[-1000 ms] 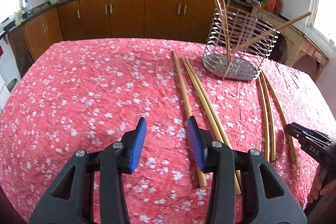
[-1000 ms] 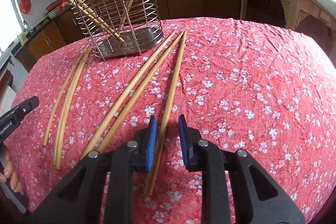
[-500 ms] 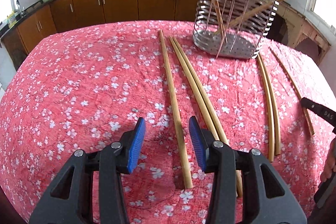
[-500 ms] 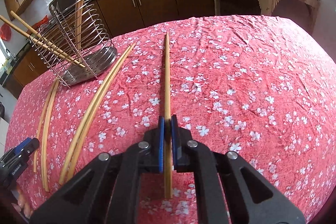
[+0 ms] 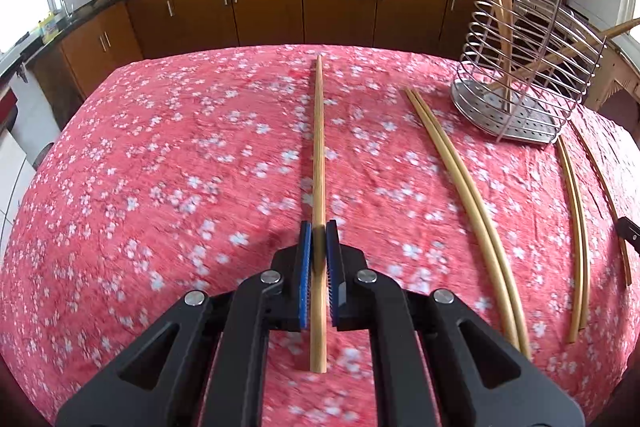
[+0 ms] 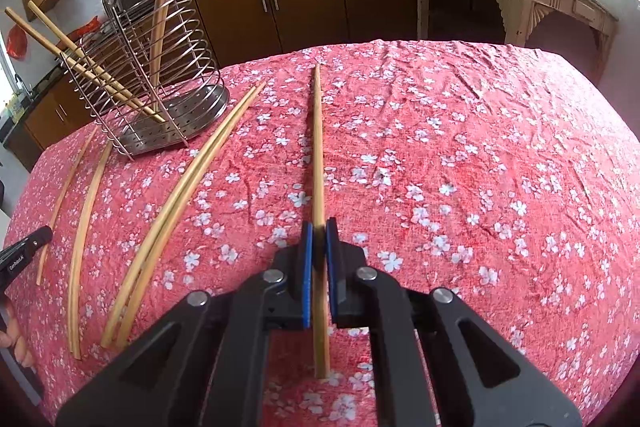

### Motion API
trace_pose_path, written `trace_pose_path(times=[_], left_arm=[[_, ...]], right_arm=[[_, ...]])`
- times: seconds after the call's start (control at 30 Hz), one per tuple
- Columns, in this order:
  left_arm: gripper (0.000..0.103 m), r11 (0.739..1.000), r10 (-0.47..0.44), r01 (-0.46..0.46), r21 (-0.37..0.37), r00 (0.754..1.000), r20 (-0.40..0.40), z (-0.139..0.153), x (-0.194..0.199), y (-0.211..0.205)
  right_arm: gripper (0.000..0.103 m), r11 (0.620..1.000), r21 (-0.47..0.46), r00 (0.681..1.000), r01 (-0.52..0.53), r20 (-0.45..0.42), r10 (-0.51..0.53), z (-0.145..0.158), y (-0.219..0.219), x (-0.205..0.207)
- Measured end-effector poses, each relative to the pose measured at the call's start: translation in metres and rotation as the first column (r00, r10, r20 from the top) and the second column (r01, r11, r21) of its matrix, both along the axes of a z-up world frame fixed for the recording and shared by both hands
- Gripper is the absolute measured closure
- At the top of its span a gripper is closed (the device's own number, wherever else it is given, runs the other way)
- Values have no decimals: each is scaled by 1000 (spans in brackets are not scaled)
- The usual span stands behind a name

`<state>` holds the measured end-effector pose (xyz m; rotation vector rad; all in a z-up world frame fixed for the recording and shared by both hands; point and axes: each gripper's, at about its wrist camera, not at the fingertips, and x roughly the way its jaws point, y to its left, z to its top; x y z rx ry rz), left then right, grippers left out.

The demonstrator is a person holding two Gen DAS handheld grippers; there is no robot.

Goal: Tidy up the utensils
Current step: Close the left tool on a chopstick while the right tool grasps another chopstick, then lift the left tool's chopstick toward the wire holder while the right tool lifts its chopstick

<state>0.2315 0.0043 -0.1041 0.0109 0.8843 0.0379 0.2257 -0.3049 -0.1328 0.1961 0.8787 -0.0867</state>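
red floral tablecloth (image 6: pixel 460 167) before brown kitchen cabinets (image 5: pixel 272 7)

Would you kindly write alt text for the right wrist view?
The right gripper is shut on a wooden chopstick pointing away over a red floral tablecloth. To the left lie more chopsticks and a wire holder with several inside.
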Motion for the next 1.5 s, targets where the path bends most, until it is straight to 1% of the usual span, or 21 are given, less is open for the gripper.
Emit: trace_pose_path(times=[0.33, 0.37, 0.4, 0.5, 0.6, 0.7, 0.93, 1.1, 1.2, 1.27, 1.37, 1.5], left_arm=[[93, 998, -7, 7, -70, 1000, 6, -2, -3, 11], [93, 997, -7, 7, -80, 1000, 6, -2, -3, 13], [93, 996, -8, 9, -90, 1000, 6, 1, 1, 25], [93, 993, -8, 9, -122, 1000, 8, 1, 1, 32], [93, 994, -9, 9, -107, 1000, 7, 2, 0, 36], [93, 996, -7, 7, -89, 1000, 5, 1, 2, 28], [93, 994, -5, 6, -110, 1000, 6, 1, 2, 25], [92, 996, -8, 9, -87, 1000, 5, 1, 1, 25], [92, 998, -22, 22, -58, 1000, 2, 1, -4, 18], [92, 998, -27, 27, -53, 1000, 2, 0, -10, 17], [93, 997, -18, 18, -68, 1000, 2, -1, -17, 19], [96, 998, -18, 18, -60, 1000, 1, -1, -20, 17]], right_arm=[[95, 1000, 32, 1000, 1, 4, -1, 0, -6, -1], [95, 999, 35, 1000, 1, 5, -1, 0, -6, -1], [95, 999, 36, 1000, 1, 5, -1, 0, -7, -1], [95, 1000, 31, 1000, 3, 4, -3, 0, -5, -1], [95, 1000, 24, 1000, 4, 2, -4, 1, -3, 0], [95, 1000, 26, 1000, 5, 3, -5, 0, -3, 0], [95, 999, 35, 1000, 5, 4, -5, 0, -4, 0], [95, 998, 55, 1000, 7, 6, -8, 0, -6, -1], [95, 1000, 11, 1000, 4, -2, -4, 1, 0, -9], [95, 1000, -9, 1000, -10, -4, 10, 1, 5, -15], [95, 1000, 8, 1000, -12, -2, 12, 1, 4, -20], [95, 1000, 26, 1000, -12, 5, 12, 2, 2, -21]])
